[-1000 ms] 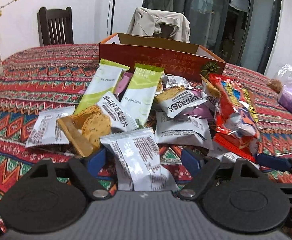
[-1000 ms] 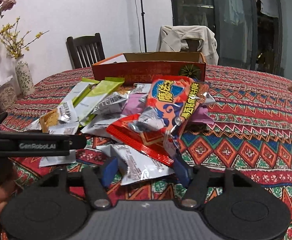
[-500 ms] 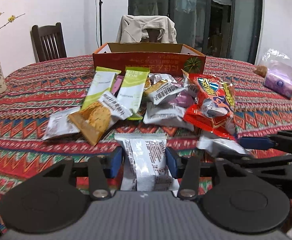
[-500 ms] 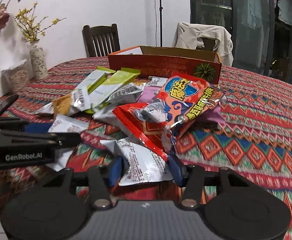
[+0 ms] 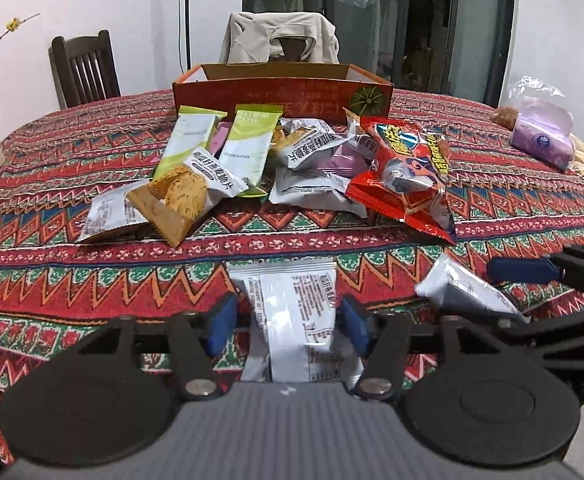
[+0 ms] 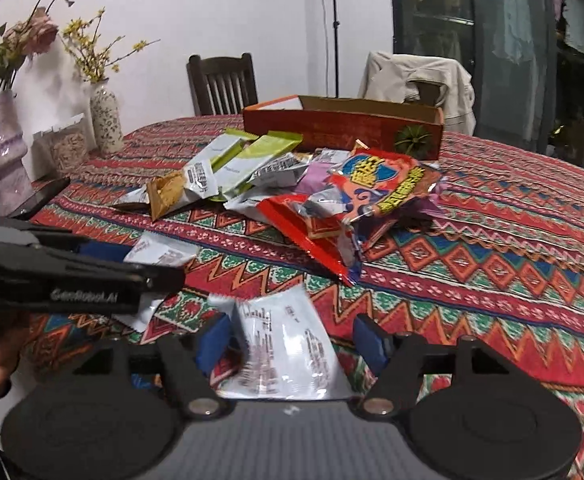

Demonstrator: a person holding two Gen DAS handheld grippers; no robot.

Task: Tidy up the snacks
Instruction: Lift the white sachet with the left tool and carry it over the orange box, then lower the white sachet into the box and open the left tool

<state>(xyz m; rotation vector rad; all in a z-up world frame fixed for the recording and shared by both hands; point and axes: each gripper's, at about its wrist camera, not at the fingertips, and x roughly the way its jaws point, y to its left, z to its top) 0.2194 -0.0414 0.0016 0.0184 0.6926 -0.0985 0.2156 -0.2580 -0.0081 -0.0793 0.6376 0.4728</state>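
Your left tool (image 5: 286,322) and right tool (image 6: 292,340) have each just spread, released, a white packet (image 5: 295,320) (image 6: 282,344) lying loose between the pads on the tabletop (image 5: 72,280).

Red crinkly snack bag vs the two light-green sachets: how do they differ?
The red crinkly snack bag is puffy, glossy and busy with cartoon print; the two light-green sachets are flat, slim and plain. The bag lies right of the pile, the sachets left. All sit sealed before the orange cardboard box.
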